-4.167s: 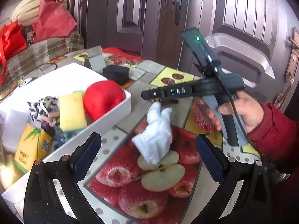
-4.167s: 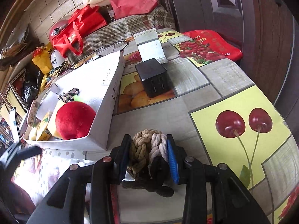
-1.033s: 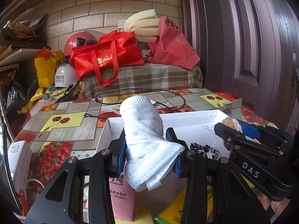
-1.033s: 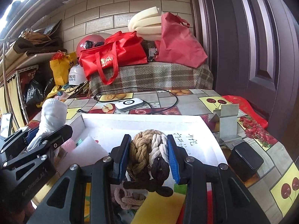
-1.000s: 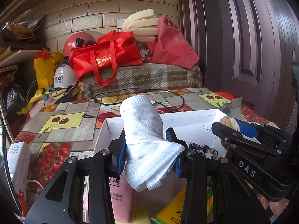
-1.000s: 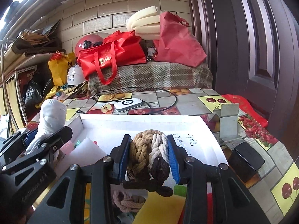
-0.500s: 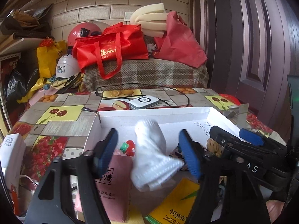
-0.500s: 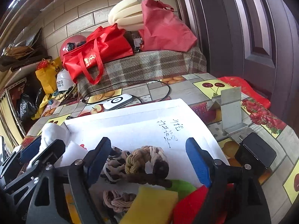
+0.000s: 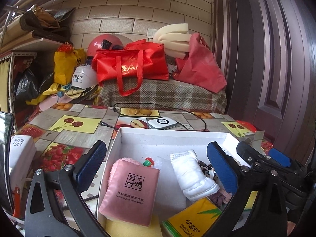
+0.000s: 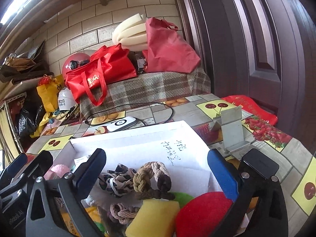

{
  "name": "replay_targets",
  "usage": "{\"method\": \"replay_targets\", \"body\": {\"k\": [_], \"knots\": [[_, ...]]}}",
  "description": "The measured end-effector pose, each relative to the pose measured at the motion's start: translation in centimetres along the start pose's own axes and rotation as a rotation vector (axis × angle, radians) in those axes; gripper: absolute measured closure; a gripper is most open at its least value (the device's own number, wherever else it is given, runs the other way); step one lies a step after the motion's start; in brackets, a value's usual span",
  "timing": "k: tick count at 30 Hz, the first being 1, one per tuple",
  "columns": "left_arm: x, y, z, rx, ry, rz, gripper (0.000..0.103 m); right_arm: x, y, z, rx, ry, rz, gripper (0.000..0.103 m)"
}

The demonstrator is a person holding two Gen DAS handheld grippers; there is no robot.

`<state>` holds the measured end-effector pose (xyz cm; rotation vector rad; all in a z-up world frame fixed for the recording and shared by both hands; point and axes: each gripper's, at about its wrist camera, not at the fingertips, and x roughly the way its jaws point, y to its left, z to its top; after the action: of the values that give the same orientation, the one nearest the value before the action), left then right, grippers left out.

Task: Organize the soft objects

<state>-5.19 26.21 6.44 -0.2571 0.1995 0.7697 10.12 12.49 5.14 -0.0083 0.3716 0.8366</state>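
A white glove (image 9: 194, 174) and leopard-print scrunchie (image 10: 115, 179) are lying in the white box (image 9: 171, 138); fruit-patterned cloth is covering the desk (image 9: 79, 130).

Fruit-print table (image 9: 65, 136): white box (image 9: 173, 136), charger (image 9: 162, 122).

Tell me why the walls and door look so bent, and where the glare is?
Left wrist view: fisheye lens bows the brick wall and door; corners go black. Right wrist view: same bending, plus blown-out daylight glare at top left; white box stays sharp.

Red bag (image 9: 132, 67), helmet (image 9: 102, 43), wht charger (image 9: 162, 122) w/ cable.
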Motion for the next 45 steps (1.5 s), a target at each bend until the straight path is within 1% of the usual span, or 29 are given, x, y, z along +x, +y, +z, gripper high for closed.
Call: {"method": "replay_targets", "body": {"k": [3, 6, 14, 17, 20, 25, 28, 31, 34, 36, 37, 38, 42, 43, 45], "knots": [[-0.3, 0.6, -0.2, -0.026, 0.015, 0.014, 0.000, -1.0, 0.6, 0.0, -0.041, -0.043, -0.025, 0.000], [-0.7, 0.5, -0.4, -0.018, 0.030, 0.027, 0.000, -1.5, 0.9, -0.1, -0.073, -0.052, -0.033, 0.000], [-3.1, -1.4, -1.4, 0.093, 0.020, 0.036, 0.000, -3.4, 0.0, -0.7, -0.098, -0.051, -0.060, 0.000], [-3.9, -1.6, -1.7, 0.101, 0.026, 0.047, 0.000, -4.3, -0.2, -1.1, -0.106, -0.053, -0.089, 0.000], [-4.4, -1.6, -2.0, 0.106, 0.050, 0.055, 0.000, -5.0, -0.7, -1.3, -0.104, -0.046, -0.119, 0.000], [-6.4, -2.1, -2.7, 0.124, 0.040, 0.055, 0.000, -6.3, -1.5, -1.8, -0.110, -0.029, -0.118, 0.000], [-7.5, -2.5, -3.3, 0.135, 0.053, 0.046, 0.000, -7.2, -2.1, -2.2, -0.112, -0.019, -0.114, 0.000], [-8.0, -2.8, -3.8, 0.138, 0.099, 0.066, 0.000, -8.0, -3.0, -2.6, -0.110, 0.024, -0.111, 0.000], [-7.7, -2.8, -4.6, 0.102, 0.217, 0.092, 0.000, -9.2, -3.8, -3.1, -0.109, 0.047, -0.109, 0.000], [-7.8, -2.8, -5.4, 0.075, 0.274, 0.061, 0.000, -10.6, -4.1, -3.4, -0.124, 0.029, -0.112, 0.000], [-8.1, -2.9, -5.6, 0.068, 0.282, 0.036, 0.000, -11.3, -4.2, -3.7, -0.134, 0.017, -0.112, 0.000], [-8.5, -3.0, -5.7, 0.068, 0.277, 0.026, 0.000, -12.2, -4.2, -3.9, -0.143, 0.004, -0.109, 0.000], [-10.5, -4.1, -5.6, 0.113, 0.213, 0.027, 0.000, -15.6, -4.6, -4.6, -0.163, -0.054, -0.109, 0.000], [-11.0, -4.4, -5.6, 0.122, 0.202, 0.024, 0.000, -16.3, -4.8, -4.6, -0.153, -0.067, -0.112, 0.000], [-11.8, -4.9, -5.6, 0.136, 0.182, 0.034, 0.000, -18.1, -5.5, -4.4, -0.109, -0.124, -0.113, 0.000]]}}
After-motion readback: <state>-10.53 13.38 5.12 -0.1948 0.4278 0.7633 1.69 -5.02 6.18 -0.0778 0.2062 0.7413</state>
